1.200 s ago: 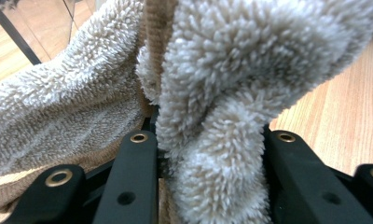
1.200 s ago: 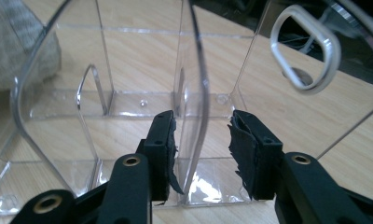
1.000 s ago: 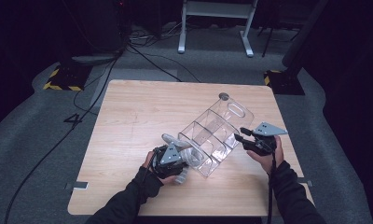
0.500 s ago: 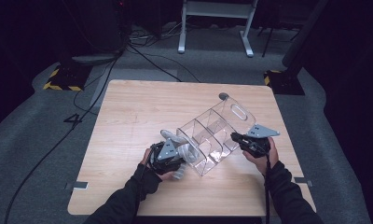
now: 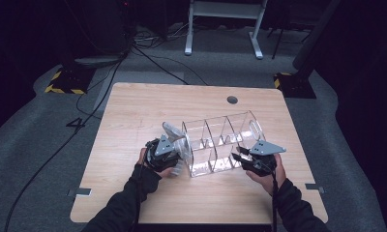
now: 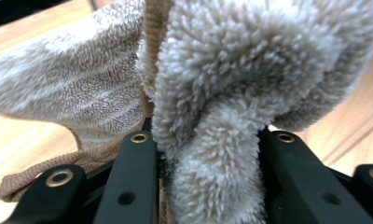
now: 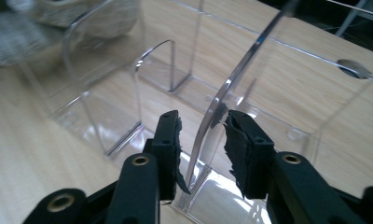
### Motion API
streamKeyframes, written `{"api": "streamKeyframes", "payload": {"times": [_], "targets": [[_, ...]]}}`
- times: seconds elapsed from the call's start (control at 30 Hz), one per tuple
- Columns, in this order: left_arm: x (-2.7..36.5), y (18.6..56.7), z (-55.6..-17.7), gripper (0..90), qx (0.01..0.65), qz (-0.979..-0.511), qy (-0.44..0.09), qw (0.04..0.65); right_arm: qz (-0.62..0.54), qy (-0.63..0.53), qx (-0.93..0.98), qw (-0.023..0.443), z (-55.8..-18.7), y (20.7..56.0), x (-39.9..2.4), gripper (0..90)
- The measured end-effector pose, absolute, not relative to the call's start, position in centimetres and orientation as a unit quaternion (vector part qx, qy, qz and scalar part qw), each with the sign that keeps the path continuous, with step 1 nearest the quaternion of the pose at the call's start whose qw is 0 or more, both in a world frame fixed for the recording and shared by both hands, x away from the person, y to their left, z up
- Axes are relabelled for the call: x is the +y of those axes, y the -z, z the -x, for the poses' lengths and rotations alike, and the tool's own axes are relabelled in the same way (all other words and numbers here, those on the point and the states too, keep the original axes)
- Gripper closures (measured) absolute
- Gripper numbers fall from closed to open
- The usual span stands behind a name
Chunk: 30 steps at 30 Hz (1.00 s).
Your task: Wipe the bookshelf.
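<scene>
We read no writing — the towel (image 6: pixel 250 84) sits clamped in the left gripper (image 5: pixel 174 153) beside the clear organizer (image 5: pixel 220 142) mid-table; the right gripper (image 7: pixel 201 149) — jaws just reopened — straddles its wall, pads apart.

floor marking: a white "4" (image 5: pixel 77 125) is on the grey floor (image 5: pixel 32 145), well off to the left of my left tongs (image 5: pixel 174 153), past the left edge of the table (image 5: pixel 133 111).
hazard stripes: a yellow-and-black striped patch (image 5: pixel 62 88) lies on the floor farther out than the "4", ahead and to the left of my left tongs; it bears no letters.
second stripes: another yellow-and-black bit (image 5: pixel 277 82) sits beyond the table's far right corner, ahead of my right tongs (image 5: pixel 236 158); again no letters.
elsewhere: I can read nothing else.
</scene>
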<state>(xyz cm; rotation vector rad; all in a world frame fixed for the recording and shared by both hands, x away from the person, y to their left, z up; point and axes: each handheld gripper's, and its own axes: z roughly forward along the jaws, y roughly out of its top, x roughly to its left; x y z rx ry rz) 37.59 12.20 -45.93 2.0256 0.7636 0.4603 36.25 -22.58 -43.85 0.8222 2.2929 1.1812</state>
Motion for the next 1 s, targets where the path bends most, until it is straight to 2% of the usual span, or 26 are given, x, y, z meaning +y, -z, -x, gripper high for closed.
{"api": "streamKeyframes", "payload": {"times": [0.17, 0.3, 0.63, 0.83, 1.0], "targets": [[13.0, 45.0, -36.9, 67.9, 0.308, -0.814, -0.194, 0.453, -0.286, -0.427, 0.832, 0.206, -34.7, 43.7, -22.0, 54.8], [13.2, 43.3, -34.9, 67.9, 0.292, -0.811, -0.212, 0.46, -0.283, -0.433, 0.832, 0.201, -33.8, 43.4, -22.2, 53.0], [12.1, 38.6, -30.6, 67.8, 0.238, -0.782, -0.22, 0.532, -0.284, -0.459, 0.803, 0.253, -31.7, 39.6, -25.2, 50.8], [9.1, 39.4, -30.4, 67.7, 0.211, -0.803, -0.211, 0.515, -0.312, -0.463, 0.773, 0.302, -31.9, 38.3, -27.4, 47.1], [8.4, 40.0, -30.8, 67.8, 0.208, -0.809, -0.214, 0.506, -0.344, -0.451, 0.765, 0.304, -34.0, 39.1, -28.6, 42.1]]}}
